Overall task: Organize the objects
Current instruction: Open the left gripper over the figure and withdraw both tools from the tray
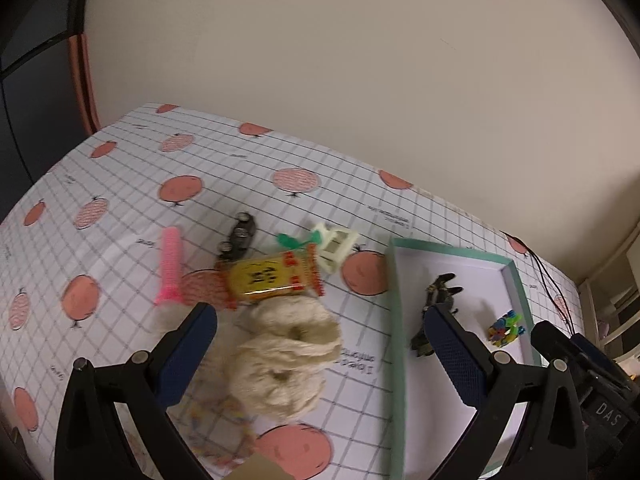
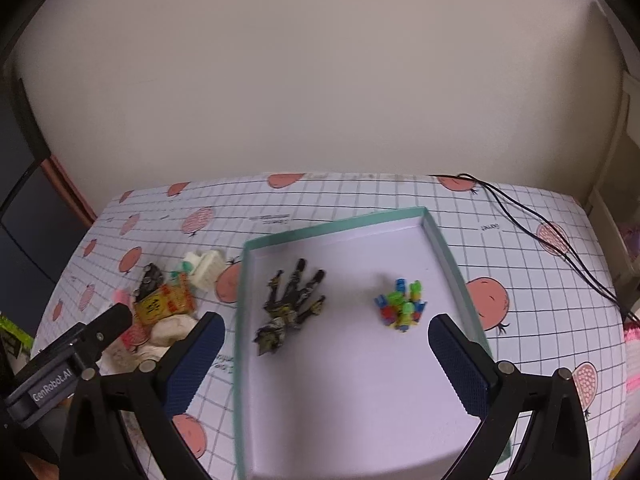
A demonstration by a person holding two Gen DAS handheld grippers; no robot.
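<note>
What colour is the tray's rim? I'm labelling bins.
Teal-green, with a white inside; the tray shows best in the right wrist view.

Tray [image 2: 452, 264] sits on the table [image 2: 520, 248], right of the loose pile. In the tray: toy hand [image 2: 292, 304] on the left side, cluster of small pegs [image 2: 402, 304] to its right, apart from it. Left of the tray: snack packet [image 1: 272, 278] in the middle, fluffy bundle [image 1: 284, 360] in front touching it, toy car [image 1: 239, 236] behind, ribbed tube [image 1: 171, 266] far left, small frame piece [image 1: 336, 244] behind-right. Cable [image 2: 540, 224] runs along the table's far right.
</note>
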